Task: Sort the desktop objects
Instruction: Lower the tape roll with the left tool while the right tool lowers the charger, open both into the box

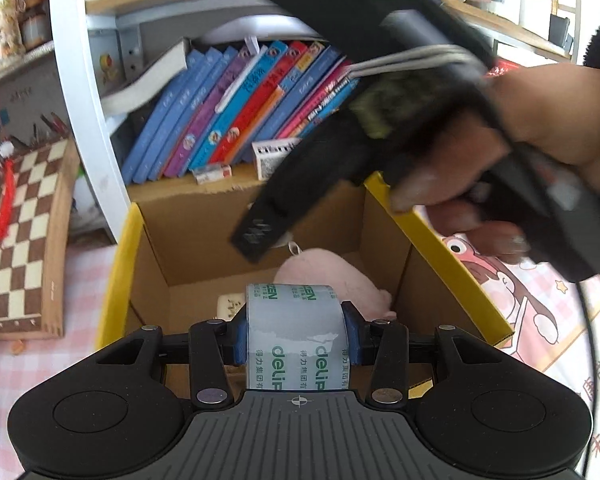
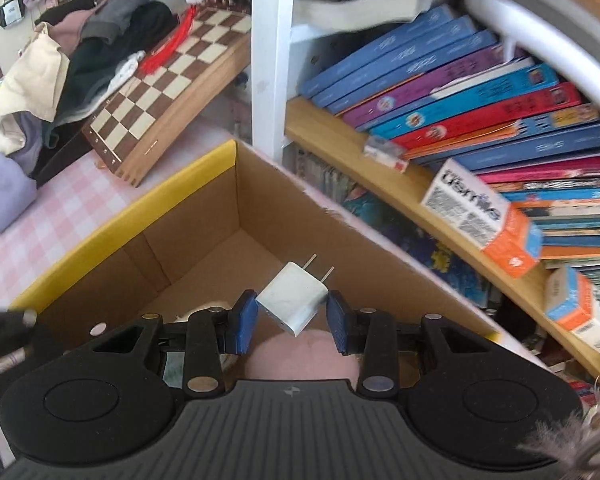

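Brown cardboard forms an open box (image 1: 188,248) with yellow-edged flaps on the pink checked tabletop (image 2: 60,208). Above it, our left gripper (image 1: 296,336) fingers clamp a roll of clear printed tape (image 1: 296,320). Our right gripper (image 2: 292,316) fingers pinch a white plug adapter (image 2: 294,300), prongs forward. A pink plush toy (image 1: 332,280) lies inside the box.

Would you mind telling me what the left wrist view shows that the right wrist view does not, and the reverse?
Only the left wrist view shows the left gripper clamping a roll of tape, and the person's hand holding the right gripper above the box. Only the right wrist view shows the right gripper pinching a white plug adapter and a pile of clothes. Both show the cardboard box, the chessboard and the leaning books.
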Motion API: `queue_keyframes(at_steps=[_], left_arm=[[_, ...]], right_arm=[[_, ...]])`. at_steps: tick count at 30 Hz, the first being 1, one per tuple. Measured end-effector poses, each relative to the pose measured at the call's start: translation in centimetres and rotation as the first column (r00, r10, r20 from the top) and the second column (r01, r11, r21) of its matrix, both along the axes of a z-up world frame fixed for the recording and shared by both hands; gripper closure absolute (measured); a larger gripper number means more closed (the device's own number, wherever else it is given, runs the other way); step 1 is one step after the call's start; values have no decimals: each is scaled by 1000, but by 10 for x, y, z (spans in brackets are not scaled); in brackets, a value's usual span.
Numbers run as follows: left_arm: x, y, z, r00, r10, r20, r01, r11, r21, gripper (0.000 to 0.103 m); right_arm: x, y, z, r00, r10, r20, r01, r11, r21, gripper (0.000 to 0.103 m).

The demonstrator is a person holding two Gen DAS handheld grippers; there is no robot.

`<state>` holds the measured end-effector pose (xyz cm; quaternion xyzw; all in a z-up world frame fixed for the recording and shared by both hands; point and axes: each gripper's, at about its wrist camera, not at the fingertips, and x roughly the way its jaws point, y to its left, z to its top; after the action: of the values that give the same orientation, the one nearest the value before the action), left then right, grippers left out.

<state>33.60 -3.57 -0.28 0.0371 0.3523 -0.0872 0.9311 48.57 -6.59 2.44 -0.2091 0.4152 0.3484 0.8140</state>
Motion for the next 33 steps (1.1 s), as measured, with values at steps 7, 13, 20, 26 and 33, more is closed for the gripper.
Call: queue_keyframes(at_steps=[7,13,20,26,33], left_arm=[[2,-5,-13,999,-24,-44,24,1000,5,61],[6,-2,-19,997,-15,-74,12,999,-49,63],[9,12,-25,991,20,-133,-45,981,-189,60],[10,16,-24,992,30,-123,-53,980,-190,52],[8,19,-20,994,67,-89,-80,984,-160,30]], right_arm=[[18,26,-28,998,-3,-58,1,999,-40,67],[25,41,-46,996,-2,-86,-4,998,-69,67],[39,45,-59,991,-35,-126,23,996,-89,67],[46,39,-63,985,-72,-160,62,996,-68,67],[44,30,-56,984,-91,-152,89,996,-24,42]])
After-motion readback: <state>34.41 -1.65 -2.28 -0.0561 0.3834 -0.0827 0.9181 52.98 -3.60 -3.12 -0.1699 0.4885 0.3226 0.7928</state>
